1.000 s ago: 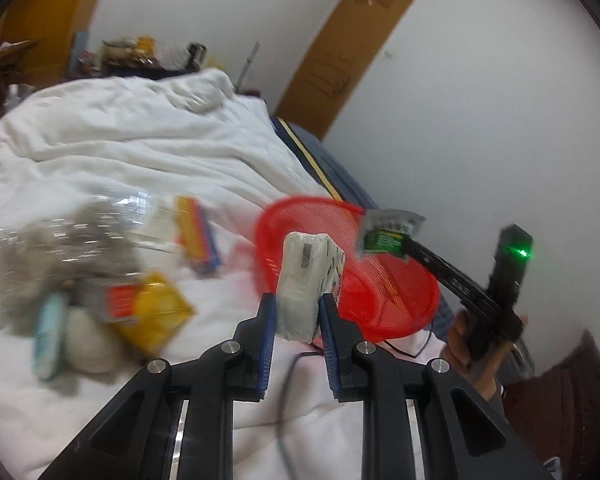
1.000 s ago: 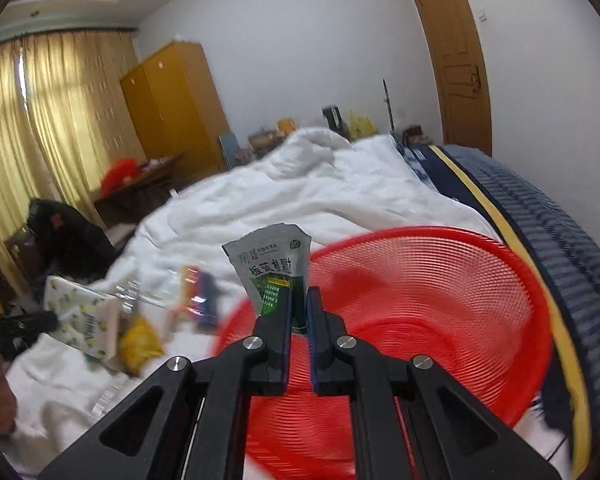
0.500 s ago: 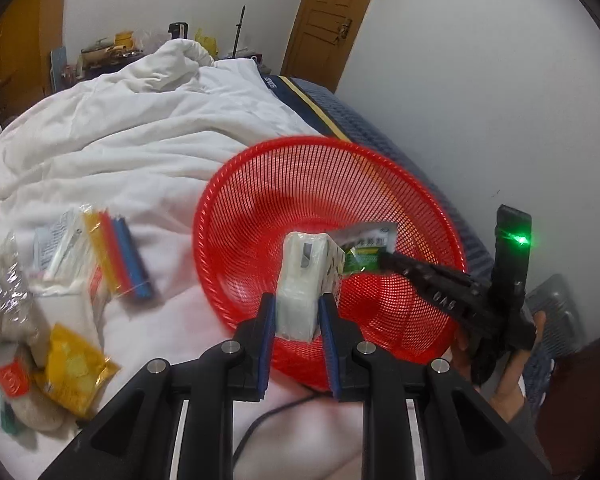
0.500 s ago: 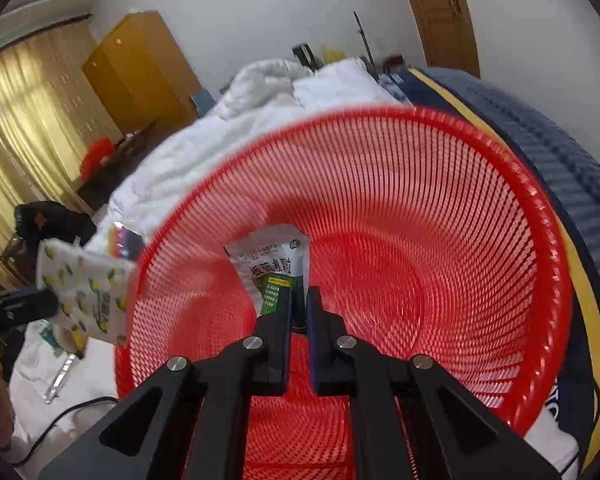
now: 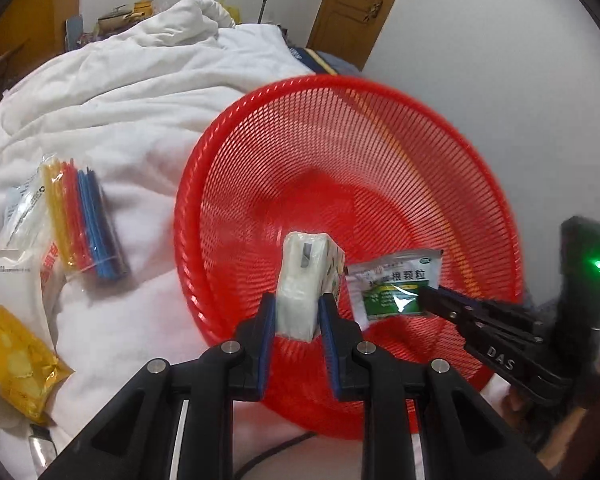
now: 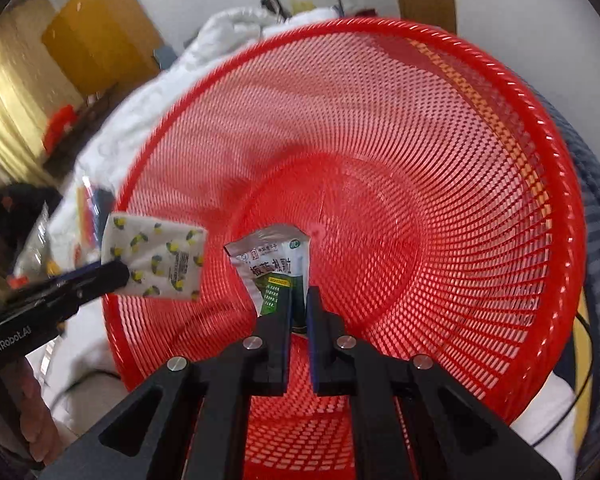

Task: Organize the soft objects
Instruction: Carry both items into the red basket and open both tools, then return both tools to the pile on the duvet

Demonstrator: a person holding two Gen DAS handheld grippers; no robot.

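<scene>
Jaws on the left gripper [image 5: 296,312] are clamping a white tissue pack [image 5: 302,280] w/ a lemon print, narrow gap, pads pressing both sides. Jaws on the right gripper [image 6: 298,308] are nearly closed, pinching a thin green-and-white sachet [image 6: 274,268] by its lower edge. Both items are hanging over the near inside of the red mesh basket [image 5: 380,128], not yet resting on its floor; the pack is sitting just beside the sachet, apart from it.

Progress, judging by the layout: basket interior is showing nothing else, so these two look like the first items going in. Neither is released yet.

Remaining: a cluster is lying on the white duvet [image 5: 140,92], beside the basket on its outer side — a bag of coloured sticks [image 5: 86,224] (yellow, red, blue), a yellow packet [image 5: 18,372], a white pouch [image 5: 4,280] w/ red print, plus a clear bag at the edge, contents unclear. So most of the sorting is probably still ahead; next step is likely opening both grips over the basket.
</scene>
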